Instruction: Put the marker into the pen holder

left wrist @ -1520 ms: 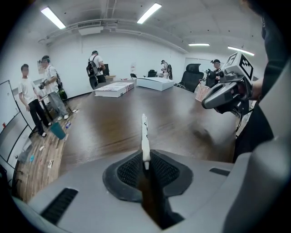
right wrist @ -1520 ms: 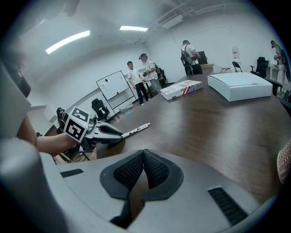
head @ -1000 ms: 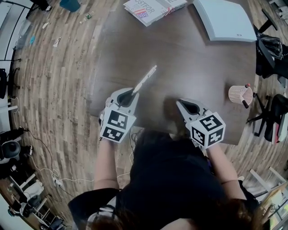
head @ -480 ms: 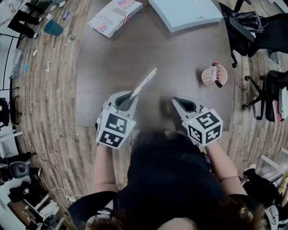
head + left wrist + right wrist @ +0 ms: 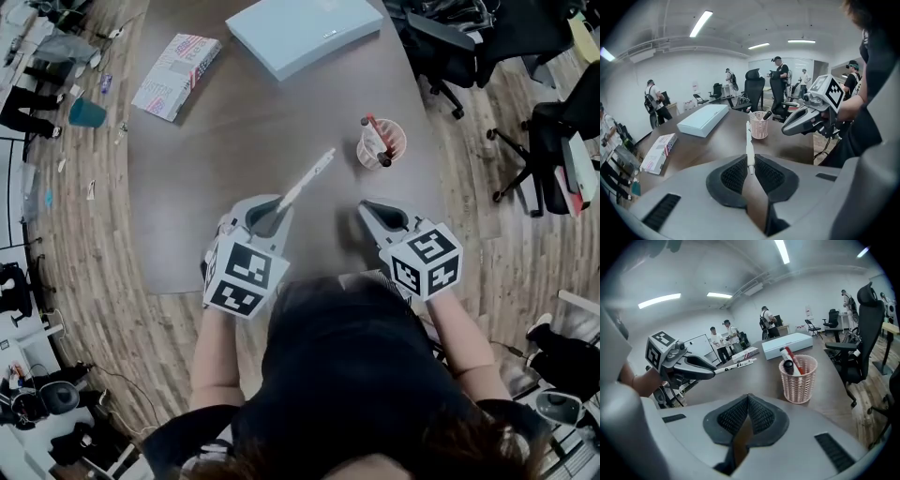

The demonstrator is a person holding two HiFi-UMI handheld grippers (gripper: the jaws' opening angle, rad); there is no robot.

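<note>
The left claw [image 5: 750, 161] pinches a white marker [image 5: 749, 145] by its lower end, the dark ribbed pads closed on the barrel from both sides. The marker juts forward and up out of the claw, lifted clear of the brown tabletop [image 5: 234, 122], its free end aimed roughly toward the pen holder [image 5: 382, 143]. From the head view the marker slants away from the person and to the right, its tip near the holder but apart from it.

The pen holder is a pink perforated cup standing upright on the tabletop, toward the right edge and just ahead of the right claw [image 5: 748, 399]. Two pens already lean inside it, a red-and-white one [image 5: 792, 355] and a black-capped one [image 5: 788, 365].

The right claw has its pads pressed together with nothing between them. It hovers low over the near part of the tabletop, beside the left claw but well apart from it, with the pen holder beyond it and a little to its right.

Farther back on the tabletop lie a flat pale-blue box [image 5: 305, 33] and, to its left, a printed booklet [image 5: 176, 64] at the edge. A black office chair [image 5: 450, 37] stands off the far right corner. Several people stand in the background of the room — too small to tell more
</note>
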